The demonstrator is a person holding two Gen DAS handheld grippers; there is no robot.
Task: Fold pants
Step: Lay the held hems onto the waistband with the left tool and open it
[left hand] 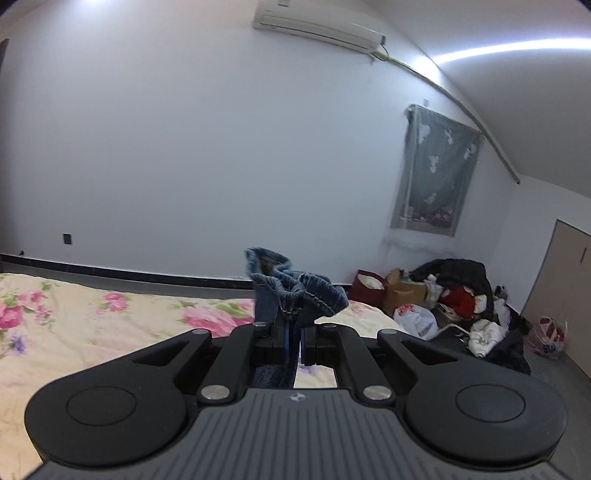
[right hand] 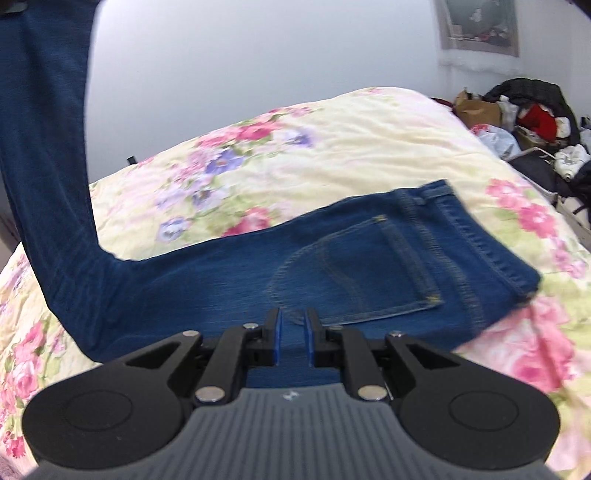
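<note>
Denim first: blue jeans (right hand: 369,258) of mid-wash cotton with tan topstitching lie across a bed under a cream quilt printed with pink and purple flowers (right hand: 332,140). Waistband end points toward the right of the right wrist view, a curved back pocket facing up, belt loop visible near the band. Leg portion bends sharply at the left and rises out of the top of that view, lifted off the quilt. In the left wrist view the bunched hem of that leg (left hand: 295,288) stands above the left gripper (left hand: 293,339), its black jaws pressed together on the cloth, blue pads pinching a fold that also hangs below them. Left gripper is held up off the bed, aimed slightly downward toward a white wall. Right gripper (right hand: 293,334) tilts more steeply down over the seat of the jeans; its jaws stand a little apart, blue pads showing, denim seen in the gap behind them but not pinched. Whether the tips touch the cloth cannot be told. Beyond the bed: a white wall-mounted air conditioner (left hand: 317,26), a grey window curtain with pale shapes (left hand: 436,173), a heap of dark and red clothes, bags and a cardboard box on the floor (left hand: 450,299). No legible writing; only a small pale emblem on each gripper's ribbed grey body.
</note>
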